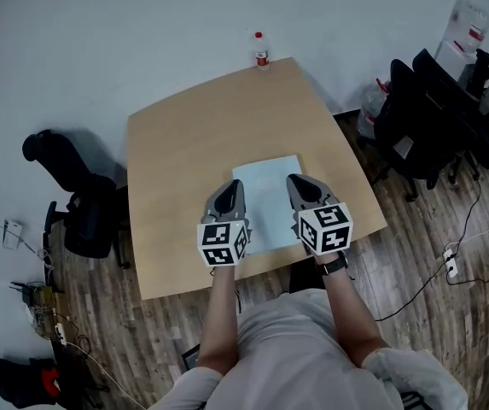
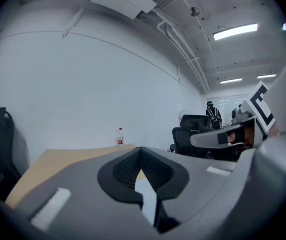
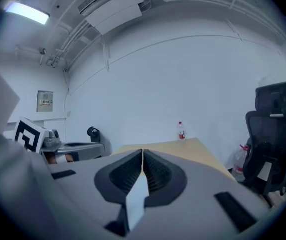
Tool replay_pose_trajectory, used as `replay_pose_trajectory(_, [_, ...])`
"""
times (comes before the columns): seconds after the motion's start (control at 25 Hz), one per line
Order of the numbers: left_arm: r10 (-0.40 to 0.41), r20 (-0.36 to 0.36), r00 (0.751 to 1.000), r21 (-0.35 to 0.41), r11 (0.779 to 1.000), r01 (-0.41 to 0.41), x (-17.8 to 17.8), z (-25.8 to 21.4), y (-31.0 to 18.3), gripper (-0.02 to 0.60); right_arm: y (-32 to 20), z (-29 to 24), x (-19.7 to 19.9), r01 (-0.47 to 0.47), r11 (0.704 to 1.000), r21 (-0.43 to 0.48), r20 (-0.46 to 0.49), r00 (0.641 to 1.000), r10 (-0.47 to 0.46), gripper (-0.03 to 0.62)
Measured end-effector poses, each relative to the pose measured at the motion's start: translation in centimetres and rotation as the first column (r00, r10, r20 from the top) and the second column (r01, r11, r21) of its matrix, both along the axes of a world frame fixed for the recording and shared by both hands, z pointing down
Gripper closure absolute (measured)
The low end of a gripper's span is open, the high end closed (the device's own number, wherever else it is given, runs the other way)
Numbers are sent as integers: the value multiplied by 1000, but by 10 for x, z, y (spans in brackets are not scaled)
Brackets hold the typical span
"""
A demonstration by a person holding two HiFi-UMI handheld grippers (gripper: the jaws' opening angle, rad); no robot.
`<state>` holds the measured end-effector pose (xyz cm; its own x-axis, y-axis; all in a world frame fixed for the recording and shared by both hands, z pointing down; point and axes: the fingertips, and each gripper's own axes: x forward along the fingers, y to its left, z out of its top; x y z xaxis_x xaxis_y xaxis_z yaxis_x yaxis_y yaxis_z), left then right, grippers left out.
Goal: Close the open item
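— Start with what's closest. What are the hands doing?

— The left gripper point(image 1: 229, 186) and the right gripper point(image 1: 299, 182) are side by side in front of the person's chest, pointing out over the table point(image 1: 184, 135). Both pairs of fingers are pressed together with nothing between them. Through each gap you only see a pale sliver of what lies beyond.

— And the thing that has to be closed?

— It's that pale flat rectangle point(image 1: 268, 199) lying on the table under the two grippers. It could be a folder or a book, I can't tell from here. I also can't make out a fold or a lifted cover.

— Which way does it run?

— Its long side runs away from the person. The left fingertips are over its left edge and the right fingertips over its right edge, so I'd say neither hand is nearer. It's below them and not touching, so either hand would have to come down to it.

— Anything further back?

— A small water bottle point(image 1: 261, 51) stands at the far edge of the table, well apart.
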<state>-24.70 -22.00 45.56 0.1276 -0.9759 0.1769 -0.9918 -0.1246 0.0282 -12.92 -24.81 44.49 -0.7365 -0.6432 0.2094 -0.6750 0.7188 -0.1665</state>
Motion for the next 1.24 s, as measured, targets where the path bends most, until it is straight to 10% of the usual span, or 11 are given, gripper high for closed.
replay_pose_trajectory(0.4, [-136, 130, 982, 165, 980, 114, -26, -61, 34, 572, 12, -57, -3, -53, 976, 209, -40, 997, 63, 580])
replay_pose_trajectory(1.24, [-116, 128, 985, 159, 983, 95, -18, -52, 28, 572, 15, -63, 13, -116, 951, 287, -55, 989, 137, 579])
